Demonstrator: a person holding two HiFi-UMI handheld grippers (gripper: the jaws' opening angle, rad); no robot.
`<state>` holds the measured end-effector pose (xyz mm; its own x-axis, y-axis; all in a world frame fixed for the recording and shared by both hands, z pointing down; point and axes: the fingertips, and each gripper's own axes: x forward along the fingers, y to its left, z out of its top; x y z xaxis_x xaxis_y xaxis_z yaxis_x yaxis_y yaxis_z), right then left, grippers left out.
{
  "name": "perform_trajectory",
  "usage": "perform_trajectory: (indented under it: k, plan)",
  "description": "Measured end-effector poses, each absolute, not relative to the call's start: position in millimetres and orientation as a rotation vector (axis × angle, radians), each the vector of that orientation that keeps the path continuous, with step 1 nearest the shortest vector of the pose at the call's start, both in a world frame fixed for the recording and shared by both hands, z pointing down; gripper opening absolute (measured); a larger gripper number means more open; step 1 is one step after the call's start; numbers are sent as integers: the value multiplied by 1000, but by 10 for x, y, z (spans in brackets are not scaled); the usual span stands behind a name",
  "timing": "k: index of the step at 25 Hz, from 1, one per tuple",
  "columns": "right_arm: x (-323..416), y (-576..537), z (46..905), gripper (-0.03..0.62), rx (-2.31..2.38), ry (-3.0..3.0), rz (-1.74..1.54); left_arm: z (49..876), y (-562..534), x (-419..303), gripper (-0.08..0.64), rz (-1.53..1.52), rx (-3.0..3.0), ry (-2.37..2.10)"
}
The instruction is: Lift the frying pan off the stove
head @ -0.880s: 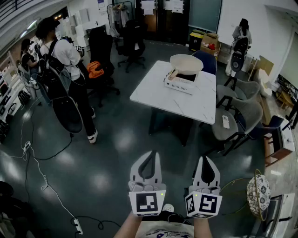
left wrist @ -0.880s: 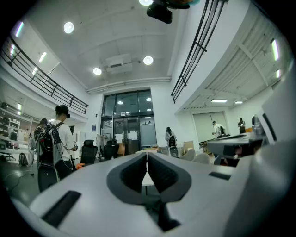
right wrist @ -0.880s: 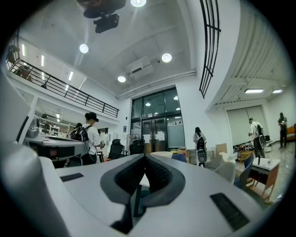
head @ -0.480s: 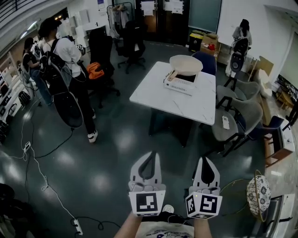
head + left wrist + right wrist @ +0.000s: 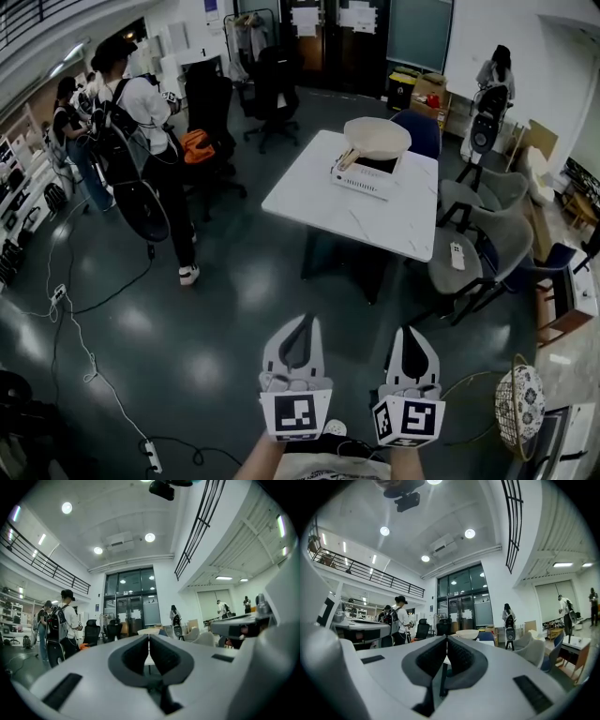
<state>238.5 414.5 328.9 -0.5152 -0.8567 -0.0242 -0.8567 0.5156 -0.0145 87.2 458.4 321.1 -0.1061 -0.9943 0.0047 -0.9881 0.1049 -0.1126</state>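
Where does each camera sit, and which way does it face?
Head view: on the person's head, looking steeply down at the table with the frying pan on the stove; the forearms, left gripper and right gripper show at the bottom.
Left gripper view: on the left gripper, facing level along its shut jaws; the right gripper shows at right.
Right gripper view: on the right gripper, level along its shut jaws; the left gripper shows at left.
Shared: both gripper views see the frying pan ahead.

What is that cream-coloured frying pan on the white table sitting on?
The cream round frying pan rests on a white box-shaped stove, which stands on the white table. The burner beneath the pan is covered.
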Motion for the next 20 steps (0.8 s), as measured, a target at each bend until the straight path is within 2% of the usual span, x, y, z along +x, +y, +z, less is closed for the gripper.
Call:
perform_trajectory:
  k: [8,20]
  plan:
    - [2573,4050,3461,14,-1512,2756,-98,3325,4623,990,20,-147,-2012,2345]
    - [2540,3856,3459,14,-1510,2758,-77,3346,4353,922,20,-140,-2002,2358]
